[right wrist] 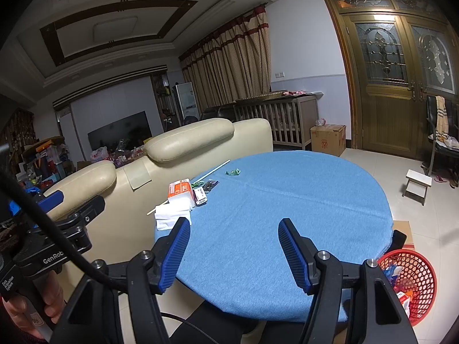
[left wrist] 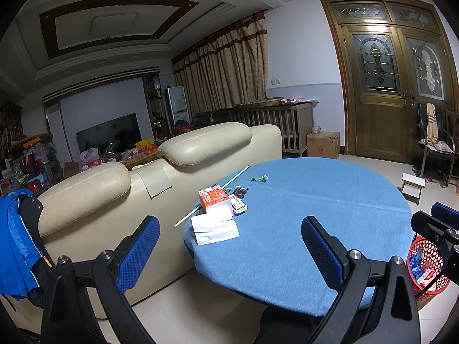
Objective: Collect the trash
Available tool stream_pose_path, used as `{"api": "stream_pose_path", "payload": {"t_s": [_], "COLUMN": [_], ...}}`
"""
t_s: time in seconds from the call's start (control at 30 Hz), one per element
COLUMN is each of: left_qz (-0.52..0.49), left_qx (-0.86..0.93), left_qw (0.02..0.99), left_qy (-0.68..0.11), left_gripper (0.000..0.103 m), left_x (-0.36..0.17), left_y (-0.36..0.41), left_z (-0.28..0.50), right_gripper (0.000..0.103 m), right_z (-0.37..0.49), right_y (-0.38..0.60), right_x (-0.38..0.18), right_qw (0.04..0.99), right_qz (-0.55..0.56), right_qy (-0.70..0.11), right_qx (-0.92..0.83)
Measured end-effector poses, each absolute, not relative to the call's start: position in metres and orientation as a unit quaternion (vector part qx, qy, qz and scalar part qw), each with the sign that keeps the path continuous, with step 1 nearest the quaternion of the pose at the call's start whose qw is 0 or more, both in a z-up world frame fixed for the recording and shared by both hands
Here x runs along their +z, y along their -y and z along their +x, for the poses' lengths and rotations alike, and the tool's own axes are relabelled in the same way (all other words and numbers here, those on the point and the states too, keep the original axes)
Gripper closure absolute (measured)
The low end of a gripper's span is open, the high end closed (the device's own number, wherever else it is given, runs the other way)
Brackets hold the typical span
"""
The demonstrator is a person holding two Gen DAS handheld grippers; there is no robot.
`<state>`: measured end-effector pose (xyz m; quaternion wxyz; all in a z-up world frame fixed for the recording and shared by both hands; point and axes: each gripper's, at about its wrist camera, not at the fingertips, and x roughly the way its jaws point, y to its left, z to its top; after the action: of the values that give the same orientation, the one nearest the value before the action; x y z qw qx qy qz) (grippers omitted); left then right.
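**Now: reaching for the litter at the table's far left edge**

Nearest me, at the bottom of each view, both tools hang above the near rim of the table point(left wrist: 330, 200). My left gripper point(left wrist: 229, 255) stands wide with nothing between its blue pads; my right gripper point(right wrist: 233, 253) is about half spread, also empty. Both tilt slightly downward toward the blue cloth.

Lower right, the red basket point(right wrist: 416, 275) sits on the floor just beside the table, already holding some scraps.

Further out, left of centre, lies the trash: white tissues point(left wrist: 215, 228), an orange packet point(left wrist: 213, 196) on top of them, a small dark box point(left wrist: 239, 205) beside it, a long straw point(left wrist: 210, 196) overhanging the edge, and a green wrapper point(left wrist: 259, 177) beyond.

I judge the tissues best taken first: come in low, pinch a folded edge, lift clear, then swing to the basket.
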<state>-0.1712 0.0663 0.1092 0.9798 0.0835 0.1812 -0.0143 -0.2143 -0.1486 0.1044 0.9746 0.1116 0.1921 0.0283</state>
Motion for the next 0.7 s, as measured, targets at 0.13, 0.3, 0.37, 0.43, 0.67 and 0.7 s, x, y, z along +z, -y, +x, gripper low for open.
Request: {"api": "stream_pose_path", "payload": {"t_s": [0.13, 0.3, 0.37, 0.43, 0.67, 0.7], "left_qz": [0.083, 0.081, 0.081, 0.080, 0.078, 0.078], "left_qx": [-0.013, -0.013, -0.012, -0.012, -0.011, -0.011], "left_qw": [0.980, 0.979, 0.979, 0.979, 0.979, 0.979], "left_qy": [-0.182, -0.184, -0.185, -0.186, -0.188, -0.189], "left_gripper": [0.004, 0.004, 0.004, 0.004, 0.004, 0.004], "left_x": [0.1095, 0.1078, 0.1073, 0.1075, 0.1076, 0.1073], "left_y": [-0.0657, -0.0677, -0.0676, -0.0679, -0.0689, -0.0695], "left_z": [-0.1719, -0.1720, -0.1720, -0.1714, -0.1717, -0.1718], "right_gripper": [0.035, 0.035, 0.035, 0.035, 0.035, 0.035], "right_z": [-0.2149, -0.2144, -0.2145, -0.2146, -0.2153, -0.2153], "right_y": [0.1490, 0.1488, 0.1488, 0.1485, 0.1475, 0.1475], "right_x": [0.1038, 0.1036, 0.1036, 0.1037, 0.1011, 0.1011], "right_qw": [0.975, 0.975, 0.974, 0.974, 0.974, 0.974], "right_qz": [0.111, 0.111, 0.111, 0.111, 0.110, 0.109], "right_qy": [-0.193, -0.193, -0.193, -0.193, -0.194, -0.194], "right_qx": [0.028, 0.029, 0.029, 0.029, 0.029, 0.029]}}
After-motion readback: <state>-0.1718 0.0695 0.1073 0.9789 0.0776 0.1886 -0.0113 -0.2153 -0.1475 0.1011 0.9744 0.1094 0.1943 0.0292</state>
